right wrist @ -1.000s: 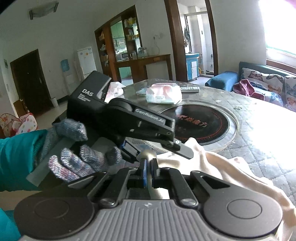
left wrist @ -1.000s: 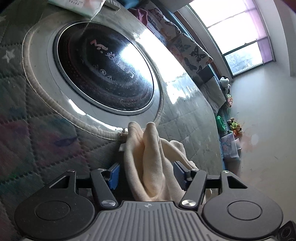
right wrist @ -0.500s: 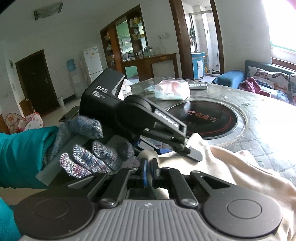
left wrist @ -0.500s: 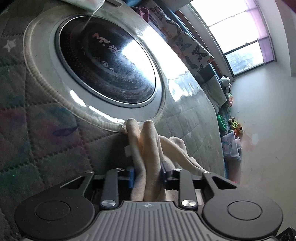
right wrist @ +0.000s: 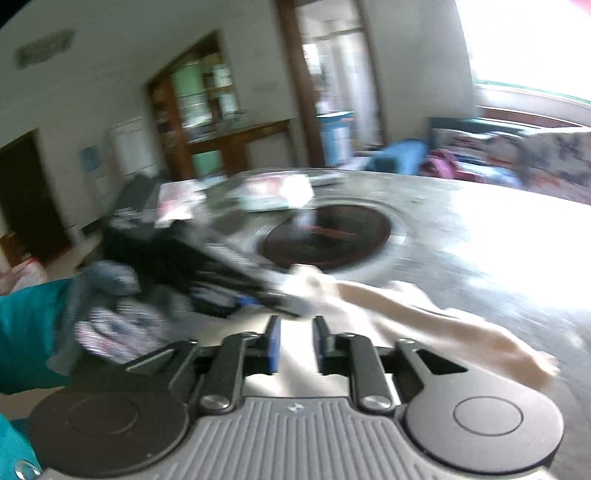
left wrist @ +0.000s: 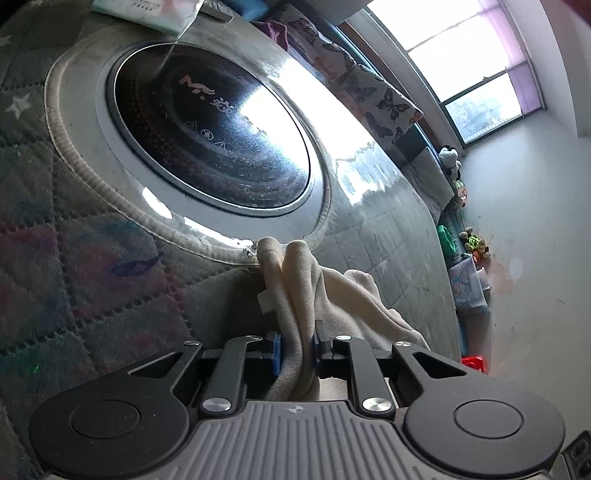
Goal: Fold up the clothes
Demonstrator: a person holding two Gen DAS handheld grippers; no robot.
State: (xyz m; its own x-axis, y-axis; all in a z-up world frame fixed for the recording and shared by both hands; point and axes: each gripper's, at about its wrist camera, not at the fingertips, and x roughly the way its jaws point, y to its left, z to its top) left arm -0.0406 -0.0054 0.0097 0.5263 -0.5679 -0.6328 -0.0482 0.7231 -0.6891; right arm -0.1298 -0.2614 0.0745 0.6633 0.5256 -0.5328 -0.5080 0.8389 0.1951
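Note:
A cream-coloured garment [left wrist: 306,295] lies bunched on the quilted round table. My left gripper [left wrist: 295,350] is shut on a folded bunch of it, which sticks up between the blue pads. In the blurred right wrist view the garment [right wrist: 424,314] stretches rightward across the table, and the left gripper's black body [right wrist: 221,273], held by a gloved hand, pinches its left end. My right gripper [right wrist: 295,347] is open with a small gap and empty, pulled back from the cloth.
A black round hotplate [left wrist: 207,133] is set in the table's middle behind the garment. A pack of wipes [left wrist: 147,9] lies at the far side. A sofa with butterfly cushions [left wrist: 354,85] stands beyond the table edge.
My left gripper closed on the garment bunch. My right gripper let go of the cloth, opened and is moving fast, blurring its view.

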